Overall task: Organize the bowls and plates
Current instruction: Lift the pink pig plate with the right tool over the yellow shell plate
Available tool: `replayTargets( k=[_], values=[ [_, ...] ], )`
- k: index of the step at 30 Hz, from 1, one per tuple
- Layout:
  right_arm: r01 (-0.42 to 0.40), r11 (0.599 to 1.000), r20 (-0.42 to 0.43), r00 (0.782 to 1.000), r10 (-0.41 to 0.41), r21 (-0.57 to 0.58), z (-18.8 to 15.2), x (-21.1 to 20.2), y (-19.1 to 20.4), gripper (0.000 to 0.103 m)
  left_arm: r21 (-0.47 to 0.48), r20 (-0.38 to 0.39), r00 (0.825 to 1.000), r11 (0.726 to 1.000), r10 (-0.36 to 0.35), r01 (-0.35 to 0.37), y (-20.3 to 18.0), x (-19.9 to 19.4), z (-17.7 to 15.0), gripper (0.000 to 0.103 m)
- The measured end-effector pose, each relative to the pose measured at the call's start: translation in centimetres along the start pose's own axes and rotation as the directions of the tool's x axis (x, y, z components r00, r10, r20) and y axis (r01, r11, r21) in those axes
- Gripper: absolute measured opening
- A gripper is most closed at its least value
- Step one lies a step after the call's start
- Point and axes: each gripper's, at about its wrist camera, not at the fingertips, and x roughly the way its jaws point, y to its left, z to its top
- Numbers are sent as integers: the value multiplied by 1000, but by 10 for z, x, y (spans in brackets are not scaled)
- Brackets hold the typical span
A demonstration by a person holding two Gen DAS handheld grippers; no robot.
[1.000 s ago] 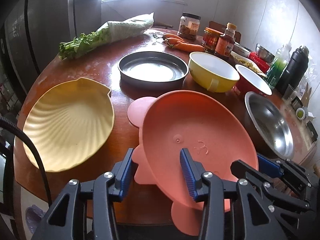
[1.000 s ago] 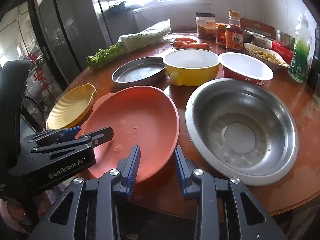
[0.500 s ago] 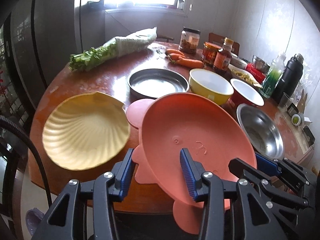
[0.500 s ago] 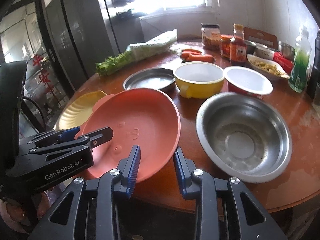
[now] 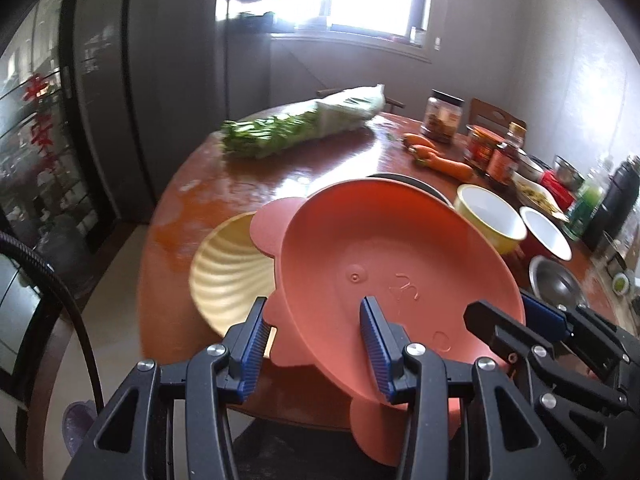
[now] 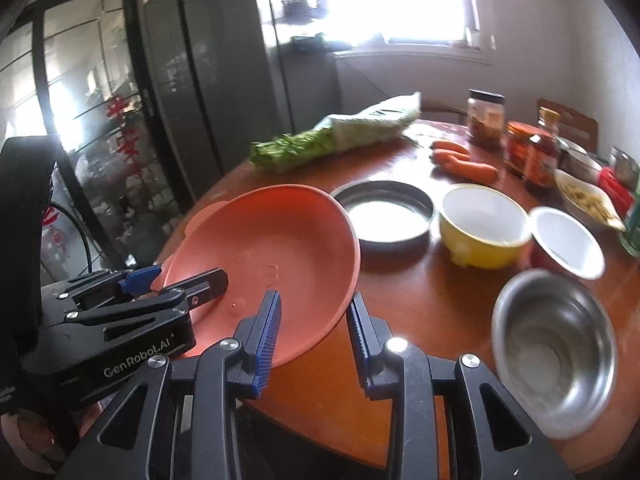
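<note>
An orange plate (image 5: 380, 260) with round ears hangs tilted above the near edge of the table. My left gripper (image 5: 316, 344) is shut on its near rim, one finger inside the dish and one under it. On the plate's (image 6: 272, 248) right rim my right gripper (image 6: 314, 334) is shut in the same way. Each gripper shows in the other's view: the right one (image 5: 520, 332) and the left one (image 6: 160, 280). A yellow shell-shaped plate (image 5: 228, 276) lies on the table, partly hidden under the orange plate.
A dark metal pan (image 6: 388, 216), a yellow bowl (image 6: 480, 220), a red bowl with a white inside (image 6: 568, 240) and a steel bowl (image 6: 556, 352) stand on the round wooden table (image 6: 420, 300). Greens (image 6: 332, 140), carrots (image 6: 464, 164), jars and bottles fill the back.
Both grippers have risen and drawn back from the table with the orange plate between them. The plate has lifted off the table and now partly covers the yellow shell plate in the left wrist view.
</note>
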Motion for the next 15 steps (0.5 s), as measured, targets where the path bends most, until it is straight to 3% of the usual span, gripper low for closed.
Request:
replayTargets(
  k=[15],
  values=[
    [-76, 989, -34, 997, 72, -125, 32, 53, 42, 35, -101, -9, 996, 991, 93, -93, 47, 13, 8, 46]
  ],
)
